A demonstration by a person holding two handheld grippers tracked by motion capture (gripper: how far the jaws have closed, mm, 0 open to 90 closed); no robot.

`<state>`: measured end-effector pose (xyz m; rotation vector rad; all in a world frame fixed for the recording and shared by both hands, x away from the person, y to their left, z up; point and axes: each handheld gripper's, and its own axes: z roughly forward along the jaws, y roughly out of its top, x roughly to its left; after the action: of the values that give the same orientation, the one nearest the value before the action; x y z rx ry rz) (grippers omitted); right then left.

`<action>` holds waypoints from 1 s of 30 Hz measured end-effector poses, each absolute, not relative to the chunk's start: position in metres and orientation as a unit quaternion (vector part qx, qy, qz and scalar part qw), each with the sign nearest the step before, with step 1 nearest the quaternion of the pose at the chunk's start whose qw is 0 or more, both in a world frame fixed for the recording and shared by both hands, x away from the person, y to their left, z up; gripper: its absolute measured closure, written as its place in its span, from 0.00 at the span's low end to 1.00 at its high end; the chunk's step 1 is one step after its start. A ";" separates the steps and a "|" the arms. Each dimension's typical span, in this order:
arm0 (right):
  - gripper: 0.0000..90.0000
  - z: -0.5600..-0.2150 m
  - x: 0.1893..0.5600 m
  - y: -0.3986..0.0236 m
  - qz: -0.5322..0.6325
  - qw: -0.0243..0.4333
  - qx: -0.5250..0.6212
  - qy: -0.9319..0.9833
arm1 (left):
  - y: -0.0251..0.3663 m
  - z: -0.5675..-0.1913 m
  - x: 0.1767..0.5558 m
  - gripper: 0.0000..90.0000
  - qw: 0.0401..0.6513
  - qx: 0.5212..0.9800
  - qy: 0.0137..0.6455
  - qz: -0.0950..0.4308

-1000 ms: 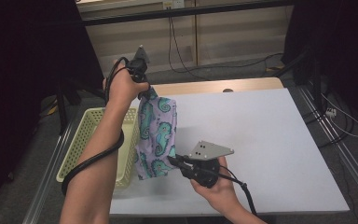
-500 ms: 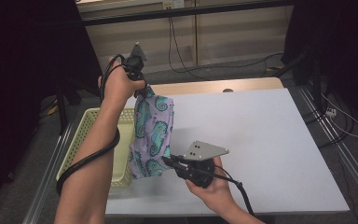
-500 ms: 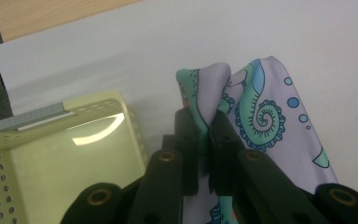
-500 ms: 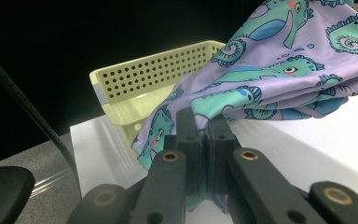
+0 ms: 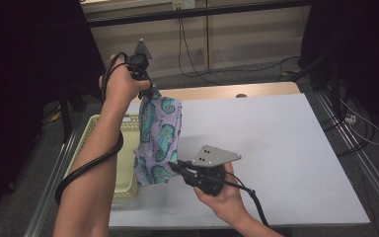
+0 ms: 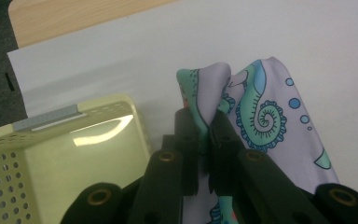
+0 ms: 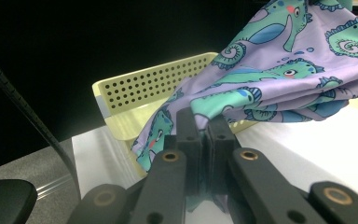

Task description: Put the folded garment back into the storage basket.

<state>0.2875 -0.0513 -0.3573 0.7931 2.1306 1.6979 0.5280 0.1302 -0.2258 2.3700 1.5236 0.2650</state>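
Observation:
A lilac cloth (image 5: pixel 158 138) printed with teal seahorses hangs folded between my two grippers, above the left side of the white table (image 5: pixel 276 148). My left gripper (image 5: pixel 150 93) is raised high and shut on the cloth's upper corner (image 6: pixel 205 100). My right gripper (image 5: pixel 173 168) sits low near the table's front and is shut on the cloth's lower edge (image 7: pixel 200 116). The cloth (image 7: pixel 284 70) stretches up and away from the right jaws. Its lower part hangs beside the pale yellow basket (image 5: pixel 96 143).
The perforated yellow basket (image 7: pixel 144 86) stands at the table's left edge, its inside (image 6: pixel 88 158) bare where I can see it. A wooden strip (image 5: pixel 227 91) runs along the table's far side. Cables lie on the floor beyond.
Both hands have shifted a little to the left with the cloth, and the left gripper has risen slightly. The cloth now hangs closer over the basket's edge.

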 end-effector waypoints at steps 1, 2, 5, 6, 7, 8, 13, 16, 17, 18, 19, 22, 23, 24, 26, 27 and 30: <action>0.97 -0.357 0.288 -0.051 0.591 0.152 0.275 0.743 | 0.130 -0.226 0.528 0.94 0.156 0.826 0.533 0.094; 0.97 -0.356 0.288 -0.051 0.592 0.153 0.275 0.742 | 0.130 -0.225 0.528 0.94 0.155 0.826 0.535 0.093; 0.97 -0.356 0.289 -0.051 0.595 0.151 0.278 0.739 | 0.133 -0.223 0.528 0.94 0.157 0.826 0.534 0.087; 0.97 -0.356 0.289 -0.051 0.596 0.150 0.279 0.738 | 0.134 -0.223 0.528 0.94 0.157 0.824 0.537 0.088; 0.97 -0.356 0.289 -0.051 0.597 0.150 0.279 0.737 | 0.135 -0.222 0.529 0.94 0.155 0.825 0.537 0.088; 0.97 -0.356 0.289 -0.050 0.597 0.149 0.279 0.737 | 0.136 -0.222 0.529 0.94 0.156 0.823 0.539 0.087; 0.97 -0.354 0.289 -0.050 0.599 0.151 0.278 0.736 | 0.141 -0.218 0.529 0.94 0.151 0.822 0.542 0.088; 0.97 -0.352 0.290 -0.050 0.600 0.153 0.278 0.735 | 0.142 -0.215 0.529 0.94 0.150 0.822 0.542 0.091; 0.97 -0.352 0.290 -0.049 0.601 0.153 0.278 0.733 | 0.142 -0.214 0.529 0.94 0.149 0.821 0.544 0.093; 0.97 -0.351 0.290 -0.049 0.601 0.154 0.277 0.734 | 0.143 -0.212 0.529 0.94 0.149 0.821 0.543 0.093; 0.97 -0.351 0.290 -0.049 0.601 0.154 0.277 0.734 | 0.143 -0.211 0.529 0.94 0.149 0.822 0.542 0.093; 0.97 -0.349 0.290 -0.047 0.604 0.155 0.275 0.732 | 0.144 -0.208 0.528 0.94 0.149 0.820 0.544 0.096; 0.97 -0.349 0.290 -0.047 0.604 0.156 0.275 0.732 | 0.145 -0.208 0.528 0.94 0.149 0.821 0.543 0.097; 0.97 -0.348 0.290 -0.047 0.605 0.156 0.275 0.731 | 0.146 -0.207 0.528 0.94 0.147 0.821 0.543 0.099; 0.97 -0.347 0.291 -0.047 0.606 0.157 0.275 0.730 | 0.147 -0.205 0.528 0.94 0.148 0.821 0.543 0.098; 0.97 -0.347 0.291 -0.047 0.607 0.156 0.275 0.729 | 0.148 -0.205 0.528 0.94 0.147 0.819 0.546 0.100; 0.97 -0.345 0.292 -0.047 0.608 0.158 0.274 0.729 | 0.149 -0.203 0.528 0.94 0.150 0.819 0.545 0.100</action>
<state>0.2918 -0.0466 -0.3454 0.7822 2.0835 1.7373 0.5275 0.1490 -0.2029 2.3522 1.5660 0.2877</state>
